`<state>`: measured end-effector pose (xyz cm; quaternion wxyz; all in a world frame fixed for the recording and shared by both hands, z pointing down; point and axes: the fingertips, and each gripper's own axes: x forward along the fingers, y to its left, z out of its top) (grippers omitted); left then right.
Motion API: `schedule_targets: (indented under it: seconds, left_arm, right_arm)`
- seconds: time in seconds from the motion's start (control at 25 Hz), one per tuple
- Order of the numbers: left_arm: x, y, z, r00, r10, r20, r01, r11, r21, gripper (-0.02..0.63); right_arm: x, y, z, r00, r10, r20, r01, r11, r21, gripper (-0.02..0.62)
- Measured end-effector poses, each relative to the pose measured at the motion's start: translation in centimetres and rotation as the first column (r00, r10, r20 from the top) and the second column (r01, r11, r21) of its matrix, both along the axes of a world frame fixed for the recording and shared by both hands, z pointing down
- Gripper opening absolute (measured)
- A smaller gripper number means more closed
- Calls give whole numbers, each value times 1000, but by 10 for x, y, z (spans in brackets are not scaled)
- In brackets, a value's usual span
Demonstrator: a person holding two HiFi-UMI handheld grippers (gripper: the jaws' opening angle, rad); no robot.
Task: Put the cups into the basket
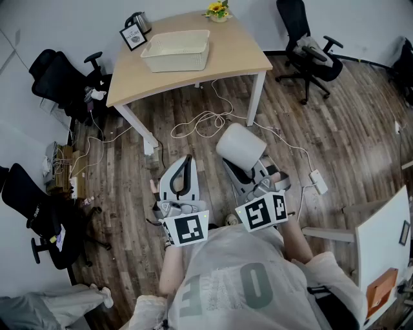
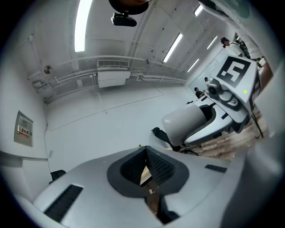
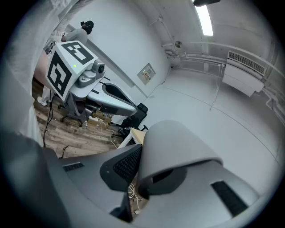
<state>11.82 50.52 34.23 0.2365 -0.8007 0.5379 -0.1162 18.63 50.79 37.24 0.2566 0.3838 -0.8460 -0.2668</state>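
Observation:
My right gripper [image 1: 244, 165] is shut on a pale grey cup [image 1: 240, 147], held on its side above the wooden floor. In the right gripper view the cup [image 3: 178, 147] fills the space between the dark pads [image 3: 127, 164], mouth down towards the camera. My left gripper [image 1: 186, 161] is beside it, shut, with nothing between its pads [image 2: 156, 162]. The left gripper view also shows the cup [image 2: 185, 122] in the right gripper's jaws. A white basket [image 1: 175, 50] with nothing visible in it stands on the far wooden table [image 1: 239, 55].
A framed picture [image 1: 133, 36], a kettle [image 1: 139, 21] and yellow flowers [image 1: 218, 11] stand at the table's back edge. White cables [image 1: 206, 119] and a power strip [image 1: 319, 181] lie on the floor between me and the table. Office chairs [image 1: 310, 48] stand at both sides.

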Motion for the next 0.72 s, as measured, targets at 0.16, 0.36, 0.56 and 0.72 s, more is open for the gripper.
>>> schedule_targets:
  seconds: [0.16,0.36,0.56,0.72]
  left_arm:
    - [3,-1,0,1000,-13,9,13,1000,18,9]
    - [5,-5,2,1000,-19,-2,19,1000,24,9]
    - [6,-12,12,1000,-22,-3,22,1000,-11,9]
    - [6,-13,13,999,-32,14,32,999,-24,9]
  right_arm:
    - [3,-1,4,1000,-15,-7,15,1000,5,34]
    - [5,-6,8,999,-28,-16,28,1000,8,34]
    - [3,-16,4,999,-33,-6,33,999,17,34]
    - [2,-19,9,999,-52,-5,52,999,-8,34]
